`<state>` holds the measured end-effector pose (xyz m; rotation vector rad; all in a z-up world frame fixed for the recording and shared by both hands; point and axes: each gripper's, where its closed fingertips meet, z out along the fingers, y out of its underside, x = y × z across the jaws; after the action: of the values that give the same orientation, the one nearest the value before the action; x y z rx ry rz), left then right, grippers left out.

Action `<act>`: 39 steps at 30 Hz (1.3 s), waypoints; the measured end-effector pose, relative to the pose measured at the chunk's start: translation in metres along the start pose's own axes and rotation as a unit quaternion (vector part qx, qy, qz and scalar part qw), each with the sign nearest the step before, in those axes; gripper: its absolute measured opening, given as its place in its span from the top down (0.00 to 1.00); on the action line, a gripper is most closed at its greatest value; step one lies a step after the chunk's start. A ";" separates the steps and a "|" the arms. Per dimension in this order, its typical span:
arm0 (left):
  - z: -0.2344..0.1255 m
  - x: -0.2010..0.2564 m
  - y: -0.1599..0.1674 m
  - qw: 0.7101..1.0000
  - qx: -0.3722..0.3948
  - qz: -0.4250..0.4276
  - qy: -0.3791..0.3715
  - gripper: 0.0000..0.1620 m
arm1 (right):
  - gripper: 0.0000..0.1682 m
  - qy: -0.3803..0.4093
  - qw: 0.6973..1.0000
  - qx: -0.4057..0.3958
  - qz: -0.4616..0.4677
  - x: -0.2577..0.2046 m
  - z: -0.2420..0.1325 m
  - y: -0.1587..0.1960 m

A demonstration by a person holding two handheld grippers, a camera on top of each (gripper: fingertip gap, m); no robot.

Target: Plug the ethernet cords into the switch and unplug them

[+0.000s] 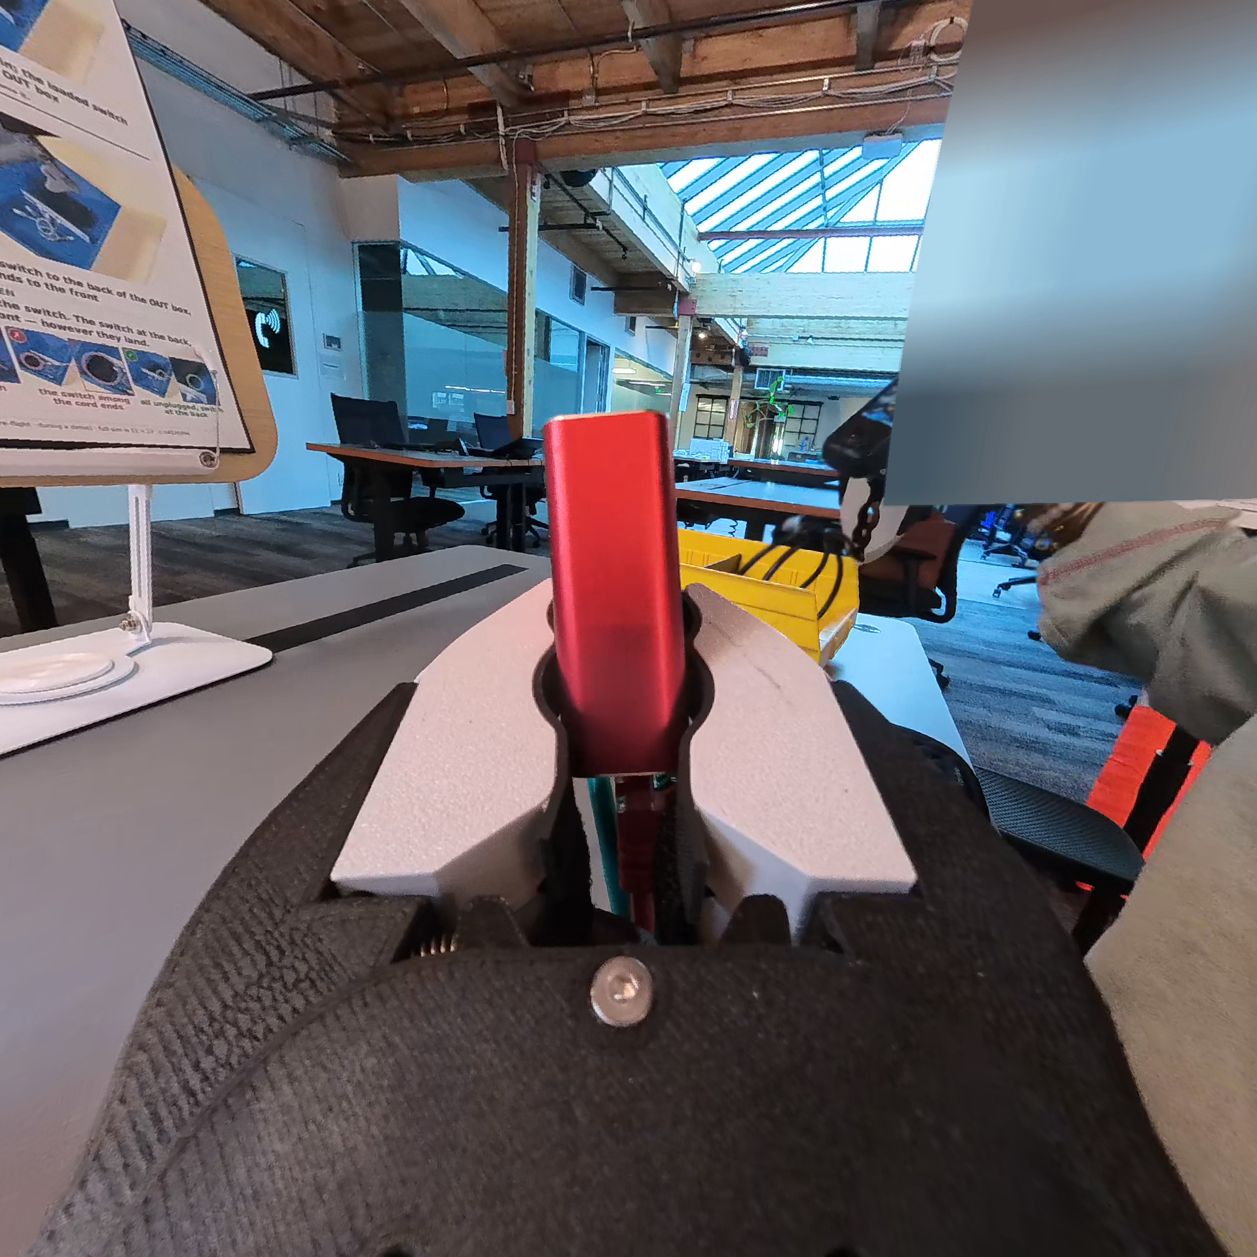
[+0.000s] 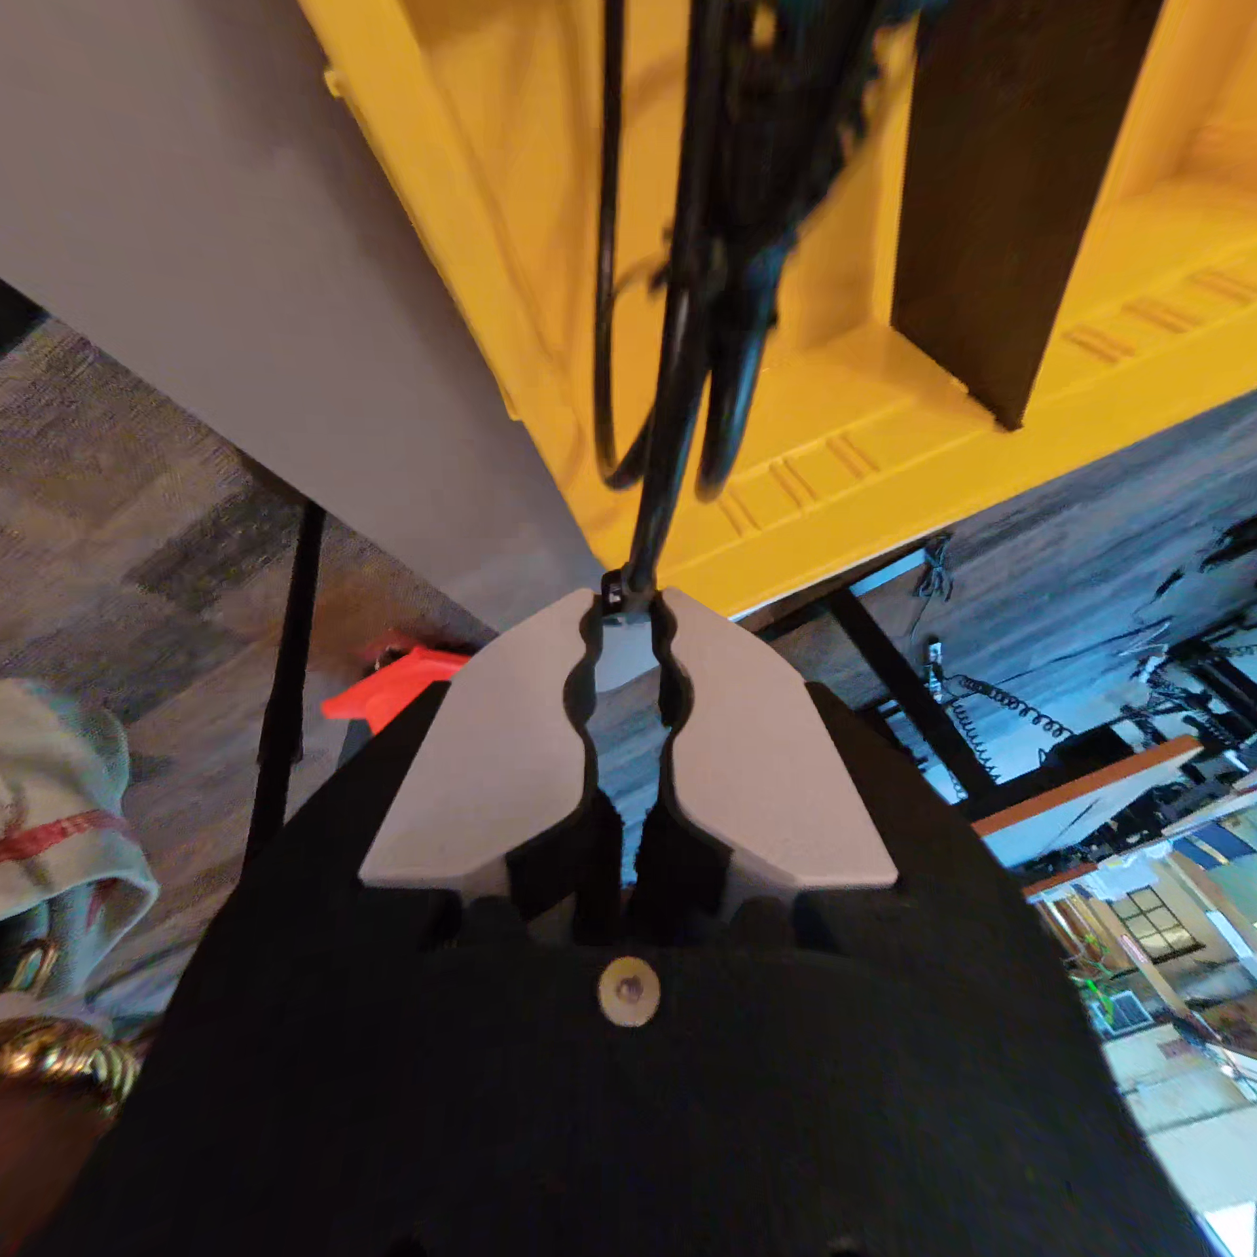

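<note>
Left wrist view: the left gripper [image 1: 622, 680], with pale grey fingers [image 1: 476, 748] on a black textured body, is clamped on a glossy red, box-shaped metal switch [image 1: 612, 585] with rounded edges. The switch stands upright and slightly tilted between the fingers, held above a grey tabletop [image 1: 136, 850]. A red ethernet plug with its cord [image 1: 636, 843] enters the switch's underside; a teal cord [image 1: 605, 836] runs beside it, its connection hidden behind the switch edge. The port face itself cannot be seen. A yellow plastic bin [image 1: 762, 598] holding black cables stands behind the switch, partly hidden by it. A white-framed printed instruction sheet on a stand [image 1: 102, 272] is cut off at the left edge.

Right wrist view: the right gripper [image 2: 626, 612] is narrowed onto a black ethernet cord [image 2: 670, 435] at its clear plug end, pinched at the fingertips. The cord leads up over the yellow bin, where looped black cables are motion-blurred and cannot be counted. A dark flat divider [image 2: 1007, 204] stands in the bin, its top cut off.
</note>
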<state>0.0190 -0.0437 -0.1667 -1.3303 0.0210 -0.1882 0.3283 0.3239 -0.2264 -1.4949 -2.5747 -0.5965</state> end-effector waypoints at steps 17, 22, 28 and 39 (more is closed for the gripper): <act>-0.001 0.000 0.000 1.000 -0.001 -0.005 0.004 0.82 | 0.67 0.135 0.957 0.254 0.043 0.063 -0.007 -0.070; -0.001 -0.001 0.000 1.000 0.001 -0.008 0.002 0.82 | 0.92 0.240 0.939 0.248 -0.007 0.066 -0.005 -0.078; 0.000 0.000 0.001 1.000 0.000 -0.008 0.004 0.82 | 0.92 0.100 0.952 0.285 -0.049 0.035 -0.025 -0.083; -0.001 -0.002 0.001 1.000 0.001 -0.012 0.001 0.82 | 0.86 0.102 0.972 0.207 -0.036 0.083 0.026 -0.112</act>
<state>0.0172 -0.0444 -0.1681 -1.3283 0.0057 -0.2092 0.1936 0.3518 -0.2581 -1.1459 -2.4072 -0.1846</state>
